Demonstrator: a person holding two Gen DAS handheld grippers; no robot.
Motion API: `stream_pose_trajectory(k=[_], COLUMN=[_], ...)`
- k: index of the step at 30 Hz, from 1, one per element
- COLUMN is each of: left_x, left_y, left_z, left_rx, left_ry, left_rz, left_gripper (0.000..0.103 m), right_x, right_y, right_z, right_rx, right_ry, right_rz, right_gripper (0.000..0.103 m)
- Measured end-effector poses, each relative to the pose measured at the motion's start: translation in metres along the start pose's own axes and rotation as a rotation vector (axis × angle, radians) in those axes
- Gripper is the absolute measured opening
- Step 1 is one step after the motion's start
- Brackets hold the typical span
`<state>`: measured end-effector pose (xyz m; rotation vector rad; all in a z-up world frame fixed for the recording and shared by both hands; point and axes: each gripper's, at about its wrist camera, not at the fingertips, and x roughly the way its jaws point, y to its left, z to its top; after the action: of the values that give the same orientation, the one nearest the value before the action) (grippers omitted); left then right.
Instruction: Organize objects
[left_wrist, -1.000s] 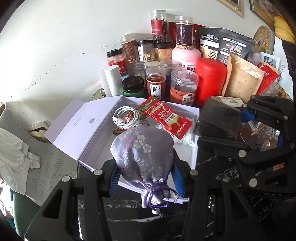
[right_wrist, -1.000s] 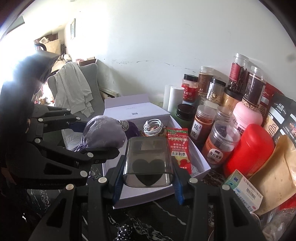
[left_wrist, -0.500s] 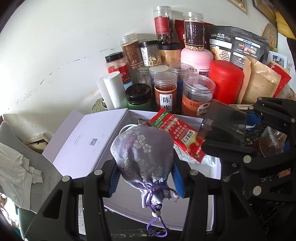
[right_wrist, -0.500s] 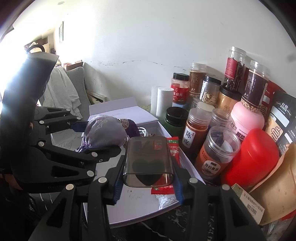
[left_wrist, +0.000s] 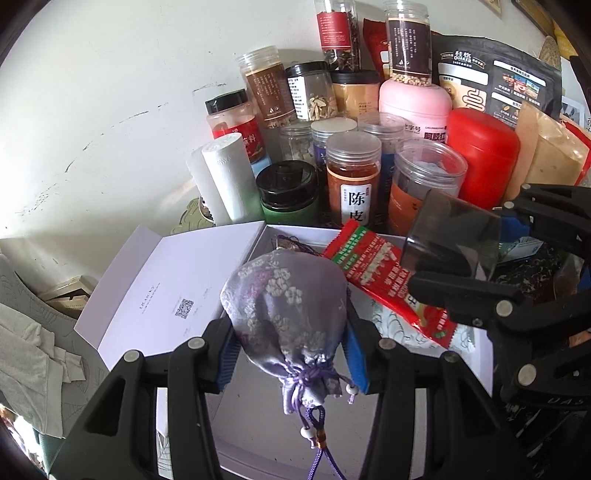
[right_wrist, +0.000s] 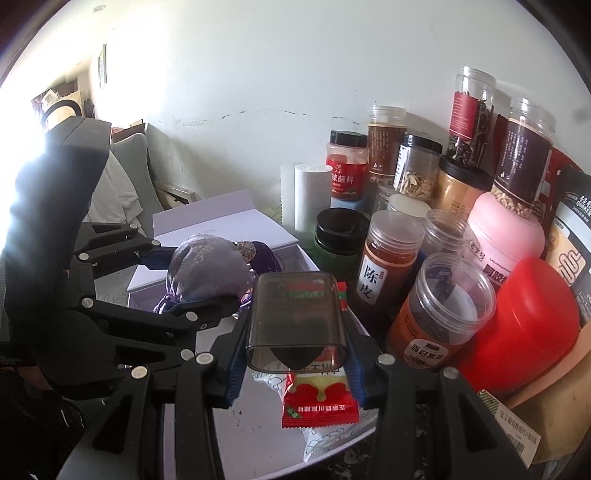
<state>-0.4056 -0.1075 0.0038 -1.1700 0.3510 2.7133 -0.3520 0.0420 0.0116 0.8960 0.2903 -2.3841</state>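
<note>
My left gripper (left_wrist: 290, 354) is shut on a purple floral drawstring pouch (left_wrist: 288, 314), held above the open white box (left_wrist: 192, 291); its tassel cord hangs down. The pouch (right_wrist: 205, 269) and left gripper (right_wrist: 192, 280) also show at the left of the right wrist view. My right gripper (right_wrist: 295, 358) is shut on a smoky clear plastic case (right_wrist: 297, 314) with a dark heart shape inside, held over the box's right part. The case (left_wrist: 450, 236) appears at the right of the left wrist view. A red snack packet (left_wrist: 384, 280) lies in the box, under the case (right_wrist: 319, 404).
Behind the box stand several jars (left_wrist: 352, 177), a red canister (left_wrist: 484, 158), a pink tub (left_wrist: 415, 107), a white cylinder (left_wrist: 225, 181) and food bags (left_wrist: 495, 81) against the white wall. The box lid (left_wrist: 166, 291) lies open to the left. A grey chair with clothes (right_wrist: 122, 188) stands far left.
Both grippers have moved forward and a little lower over the box, toward the jars, each still holding its object. The cable coil in the box is now hidden behind the pouch.
</note>
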Motion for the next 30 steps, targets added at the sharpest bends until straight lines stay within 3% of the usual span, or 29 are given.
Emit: stream_pose_trajectory(k=[9,15,30], left_x=[0.032,0.037,0.052], left_y=[0.005,-0.001,-0.006], left_z=[-0.003,-0.008,-0.028], left_rx=[-0.013,0.022,0.0], left_ry=[0.014,0.025,0.177], left_rz=[-0.061,-0.058,-0.08], left_gripper=[0.047,0.047,0.047], right_x=[0.017,0.033,0.046], right_y=[-0.008,-0.011,-0.006], right_z=[-0.005,-0.011,-0.021], right_rx=[0.01,0.013,0.0], right_ry=[0.038,0.073,0.132], right_rz=[0.002,0.018,0.047], right_gripper=[0.045,0.045,0.045])
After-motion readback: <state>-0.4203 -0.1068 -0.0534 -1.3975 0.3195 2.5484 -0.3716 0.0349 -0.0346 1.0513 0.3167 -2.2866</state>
